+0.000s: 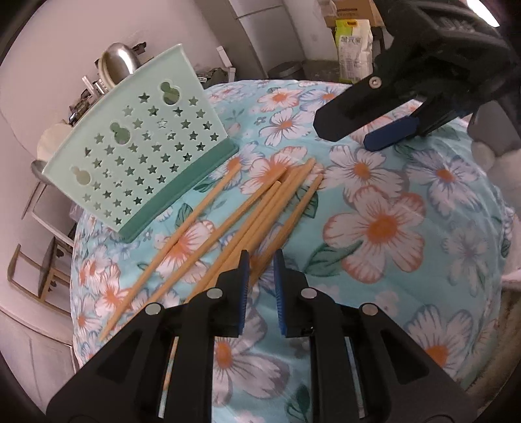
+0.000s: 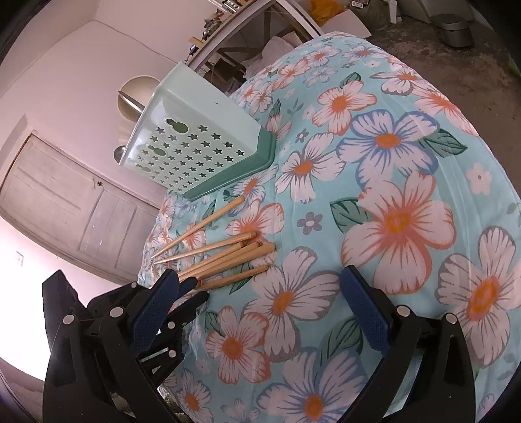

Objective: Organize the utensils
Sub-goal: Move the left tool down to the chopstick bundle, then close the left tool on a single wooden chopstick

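Several wooden chopsticks lie loose in a fan on the floral tablecloth. Behind them stands a mint-green utensil holder with star-shaped holes and a dark green base. My left gripper sits low over the chopsticks' thin ends. Its blue pads stand a small gap apart, with the rightmost chopstick running into that gap untouched. My right gripper hovers above the cloth right of the chopsticks' thick ends, jaws wide and nothing between them.
The round table's edge drops off just left of the holder and chopsticks. Wooden chairs and a metal bowl stand beyond it. A white cabinet door fills the wall behind. Bags and a metal bin sit on the floor.
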